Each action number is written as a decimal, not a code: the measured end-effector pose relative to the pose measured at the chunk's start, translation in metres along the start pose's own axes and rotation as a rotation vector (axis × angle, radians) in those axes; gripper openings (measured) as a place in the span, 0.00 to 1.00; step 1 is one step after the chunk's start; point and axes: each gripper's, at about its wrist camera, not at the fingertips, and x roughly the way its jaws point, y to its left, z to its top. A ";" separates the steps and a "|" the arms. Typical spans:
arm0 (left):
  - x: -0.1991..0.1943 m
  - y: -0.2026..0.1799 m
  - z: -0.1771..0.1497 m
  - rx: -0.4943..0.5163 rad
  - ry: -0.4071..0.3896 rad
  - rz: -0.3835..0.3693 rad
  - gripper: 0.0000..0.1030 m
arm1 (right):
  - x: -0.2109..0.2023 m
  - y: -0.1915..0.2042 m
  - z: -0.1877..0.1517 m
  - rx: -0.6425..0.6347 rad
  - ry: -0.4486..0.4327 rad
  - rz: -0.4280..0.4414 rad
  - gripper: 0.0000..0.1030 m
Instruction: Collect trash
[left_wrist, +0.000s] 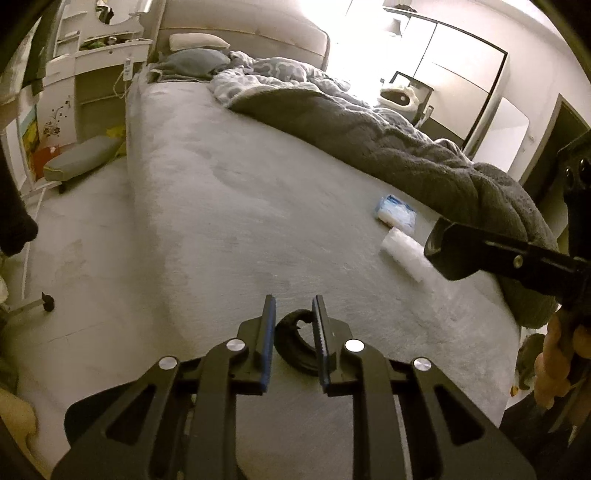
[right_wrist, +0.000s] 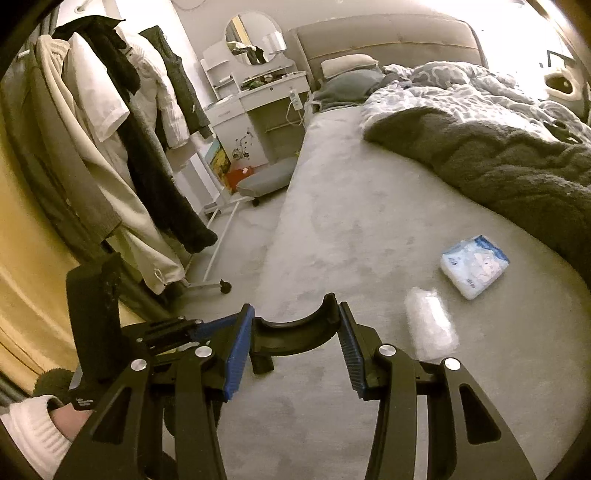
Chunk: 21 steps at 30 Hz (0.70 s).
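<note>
A blue-and-white tissue pack (left_wrist: 396, 213) lies on the grey bed sheet near the dark blanket; it also shows in the right wrist view (right_wrist: 474, 270). A clear crumpled plastic wrapper (left_wrist: 404, 254) lies just in front of it, also in the right wrist view (right_wrist: 430, 325). My left gripper (left_wrist: 293, 314) hovers over the sheet, jaws apart around a black ring-shaped part (left_wrist: 295, 345). My right gripper (right_wrist: 295, 321) is open, with a black curved part (right_wrist: 295, 332) between its fingers; the wrapper lies to its right. The right gripper's body shows in the left wrist view (left_wrist: 498, 258).
A dark grey blanket (left_wrist: 406, 147) and patterned duvet (right_wrist: 461, 88) cover the bed's right side. A clothes rack with hanging garments (right_wrist: 122, 147) stands left of the bed. A white dressing table (right_wrist: 258, 92), a grey stool (right_wrist: 266, 182) and pillows (left_wrist: 195, 55) are farther back.
</note>
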 end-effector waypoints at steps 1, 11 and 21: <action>-0.003 0.002 -0.001 -0.001 0.000 0.005 0.20 | 0.002 0.004 0.000 -0.002 0.003 0.003 0.45; -0.034 0.039 -0.012 -0.036 -0.005 0.062 0.20 | 0.025 0.047 0.004 -0.044 0.036 0.047 0.45; -0.038 0.100 -0.046 -0.112 0.099 0.164 0.20 | 0.056 0.089 0.001 -0.081 0.092 0.089 0.45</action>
